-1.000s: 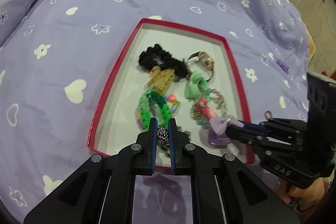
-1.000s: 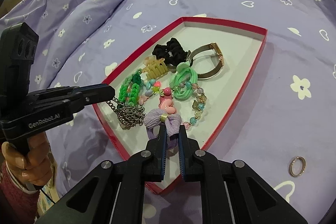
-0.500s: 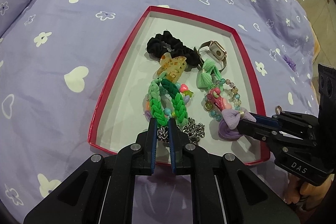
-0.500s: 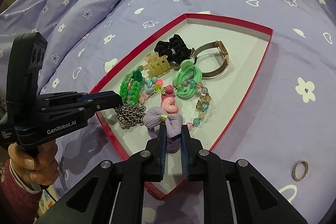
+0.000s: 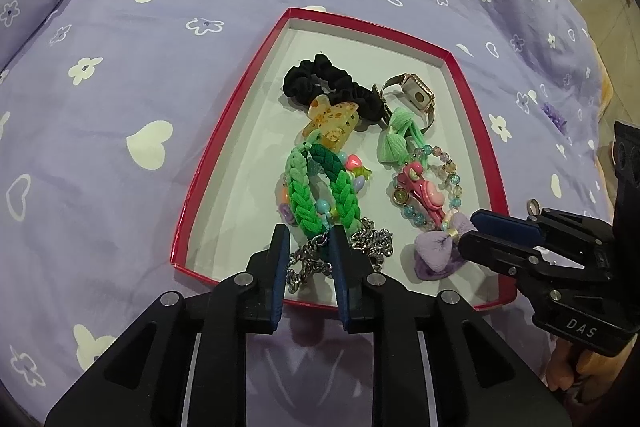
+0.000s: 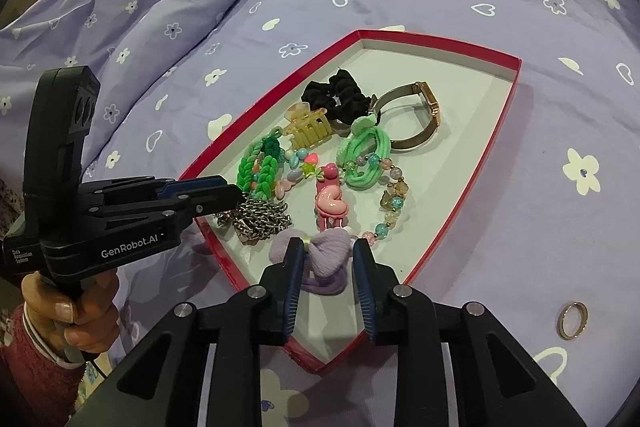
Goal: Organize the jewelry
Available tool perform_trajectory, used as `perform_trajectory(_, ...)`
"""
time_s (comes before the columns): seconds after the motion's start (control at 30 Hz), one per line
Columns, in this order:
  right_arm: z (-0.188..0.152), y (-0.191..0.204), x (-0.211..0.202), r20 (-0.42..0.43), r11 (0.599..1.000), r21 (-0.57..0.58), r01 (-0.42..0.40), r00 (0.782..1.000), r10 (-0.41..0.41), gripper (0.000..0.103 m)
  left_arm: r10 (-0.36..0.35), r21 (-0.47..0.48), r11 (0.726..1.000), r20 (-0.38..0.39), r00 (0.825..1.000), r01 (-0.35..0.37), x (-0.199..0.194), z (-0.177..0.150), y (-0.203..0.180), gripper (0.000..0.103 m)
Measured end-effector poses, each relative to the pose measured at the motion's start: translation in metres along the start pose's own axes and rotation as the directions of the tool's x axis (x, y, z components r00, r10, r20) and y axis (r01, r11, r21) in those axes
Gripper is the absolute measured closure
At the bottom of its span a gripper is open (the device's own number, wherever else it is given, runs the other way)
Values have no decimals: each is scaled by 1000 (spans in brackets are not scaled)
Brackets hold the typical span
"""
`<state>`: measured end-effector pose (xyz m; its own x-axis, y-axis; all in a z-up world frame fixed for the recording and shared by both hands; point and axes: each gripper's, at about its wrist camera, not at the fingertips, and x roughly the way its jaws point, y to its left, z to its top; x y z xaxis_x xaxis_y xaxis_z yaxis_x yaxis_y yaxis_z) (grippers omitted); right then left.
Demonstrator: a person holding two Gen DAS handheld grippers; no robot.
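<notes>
A purple flowered bedspread [image 5: 160, 67] carries a shallow red-rimmed tray [image 5: 224, 131] crowded with jewelry and hair ties. At its near edge, the left claw [image 5: 308, 239] is opening over a silver chain [image 5: 372, 241], its pads no longer clamping the links. The right claw [image 6: 326, 255] is also opening, straddling a lilac bow hair tie [image 6: 328, 259] lying in the tray, pads apparently clear of it. Risk: loose links or fabric could snag a pad and get dragged out as a claw withdraws. A small gold ring [image 6: 573, 319] sits outside on the bedspread, easily overlooked.
</notes>
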<state>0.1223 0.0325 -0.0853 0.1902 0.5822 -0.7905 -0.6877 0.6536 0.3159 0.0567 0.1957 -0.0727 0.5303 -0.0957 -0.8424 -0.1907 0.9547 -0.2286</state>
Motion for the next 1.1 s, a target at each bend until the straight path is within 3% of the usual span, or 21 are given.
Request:
perform_trajectory(0.17, 0, 0, -3, 6, 1000, 3, 2, 1000, -2, 76, 1, -2, 1000, 0, 1000, -1, -2, 0, 1, 83)
perform_trajectory(0.37, -2, -6, -13, 38, 1000, 29, 2, 999, -3, 74, 5, 0, 1000, 17, 1000, -5, -10, 0, -1, 68)
perform_trajectory(0.47, -3, -11, -26, 81, 998, 58, -13, 997, 8, 61, 7, -2, 1000, 33, 999, -7, -18, -1, -2, 53)
perform_trajectory(0.53, -5, -15, -35, 117, 997, 76, -22, 993, 13, 50, 16, 0, 1000, 55, 998, -16, -27, -3, -4, 27)
perform_trajectory(0.6, -7, -19, -45, 162, 995, 97, -32, 987, 16, 41, 30, -10, 1000, 91, 995, -29, -38, -6, -4, 18)
perform_trajectory(0.77, -16, -25, -68, 277, 983, 152, -107, 959, 61, 38, 10, -50, 999, 128, 992, -4, -56, -14, 0, 17)
perform_trajectory(0.87, -22, -23, -80, 338, 975, 160, -152, 937, 91, 22, 9, -68, 998, 142, 990, 1, -65, -21, 2, 16)
perform_trajectory(1.0, -32, -12, -95, 400, 972, 146, -186, 909, 114, 16, 36, -79, 997, 142, 989, -25, -73, -31, 1, 16)
perform_trajectory(1.1, -38, -4, -104, 411, 975, 137, -175, 906, 104, 10, 57, -76, 996, 147, 988, -46, -81, -40, -1, 16)
